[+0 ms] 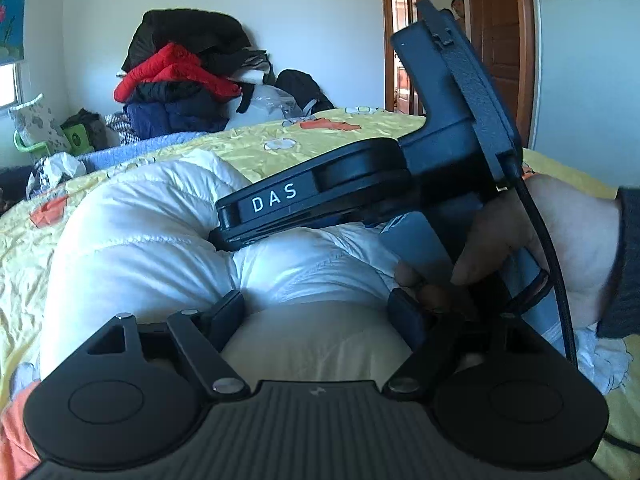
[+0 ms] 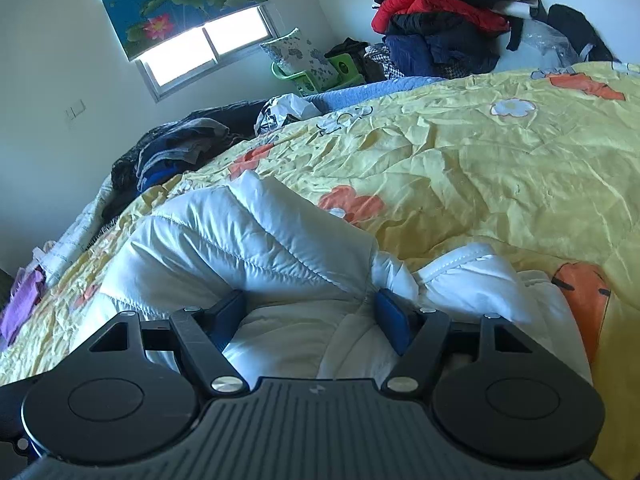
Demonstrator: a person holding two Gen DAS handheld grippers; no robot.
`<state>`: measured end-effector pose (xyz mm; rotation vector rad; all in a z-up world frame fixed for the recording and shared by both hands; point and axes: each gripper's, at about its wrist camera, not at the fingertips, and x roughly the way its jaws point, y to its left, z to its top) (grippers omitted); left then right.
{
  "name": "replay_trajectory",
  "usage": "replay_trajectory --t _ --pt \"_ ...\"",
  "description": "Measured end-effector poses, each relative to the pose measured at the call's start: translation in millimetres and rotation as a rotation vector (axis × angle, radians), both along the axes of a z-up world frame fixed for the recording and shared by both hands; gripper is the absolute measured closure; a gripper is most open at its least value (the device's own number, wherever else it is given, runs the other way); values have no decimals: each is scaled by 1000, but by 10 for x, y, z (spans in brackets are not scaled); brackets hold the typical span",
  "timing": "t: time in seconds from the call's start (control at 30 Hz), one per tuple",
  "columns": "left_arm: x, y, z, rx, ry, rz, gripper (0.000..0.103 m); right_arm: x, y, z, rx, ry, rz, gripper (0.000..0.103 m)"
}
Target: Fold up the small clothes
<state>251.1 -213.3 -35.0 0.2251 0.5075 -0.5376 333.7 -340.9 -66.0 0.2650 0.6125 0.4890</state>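
Observation:
A white puffy jacket (image 1: 152, 232) lies bunched on a yellow flowered bedspread (image 1: 304, 144). My left gripper (image 1: 316, 312) rests low on it, jaws spread wide, with a bulge of the jacket between the fingers (image 1: 228, 308) and no clear pinch. Seen from the side, my right gripper (image 1: 228, 232) comes in from the right, held by a hand (image 1: 520, 240), its tip pushed into the jacket's middle. In the right wrist view the right gripper (image 2: 312, 316) is open over the jacket (image 2: 248, 240), with quilted fabric bulging between its blue pads (image 2: 394, 320).
A heap of red, black and navy clothes (image 1: 180, 80) is piled against the far wall. Dark folded clothes (image 2: 176, 152) and a purple cloth (image 2: 22, 308) lie near the bed's left edge. A person (image 1: 458, 8) stands in the doorway. Bare bedspread (image 2: 500, 168) stretches to the right.

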Motion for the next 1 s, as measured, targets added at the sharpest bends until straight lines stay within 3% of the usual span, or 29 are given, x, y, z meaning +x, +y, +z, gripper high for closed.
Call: replay_trajectory --t 0.13,0.23,0.3,0.37,0.43,0.5,0.57,0.6,0.63,0.77,0.87,0.93,1.0 --pt "-224 137 243 -6 -58 -2 23 -130 -68 191 33 25 -39 23" --pt "-518 509 612 -91 -144 -2 20 -403 -350 444 205 28 -98 4" --pt "-625 855 799 -164 -159 35 5 -586 -574 574 270 17 -113 1" --pt "-549 1221 838 -247 -81 95 0 -708 -824 607 285 49 -146 1" --pt "-293 1580 716 -369 85 189 0 -742 -1036 517 267 114 -183 1" --pt "3 1861 482 -492 295 277 1 -722 -1217 322 240 238 -237 1" --pt "174 2019 243 -612 433 329 1 -711 -1307 119 247 339 -261 2" --pt "219 2035 171 -642 469 333 1 -729 -1328 44 269 345 -246 4" --pt "255 2011 117 -657 496 314 1 -771 -1335 29 287 311 -230 1" --pt "383 1811 -63 -671 607 254 1 -724 -1308 -108 435 357 -130 1" --pt "463 1689 -171 -699 657 237 3 -637 -1193 -107 439 362 -98 1" --pt "500 1604 -234 -697 679 242 8 -576 -1077 -89 439 373 -75 1" --pt "483 1520 -185 -663 649 241 21 -564 -931 -76 414 362 -58 6"
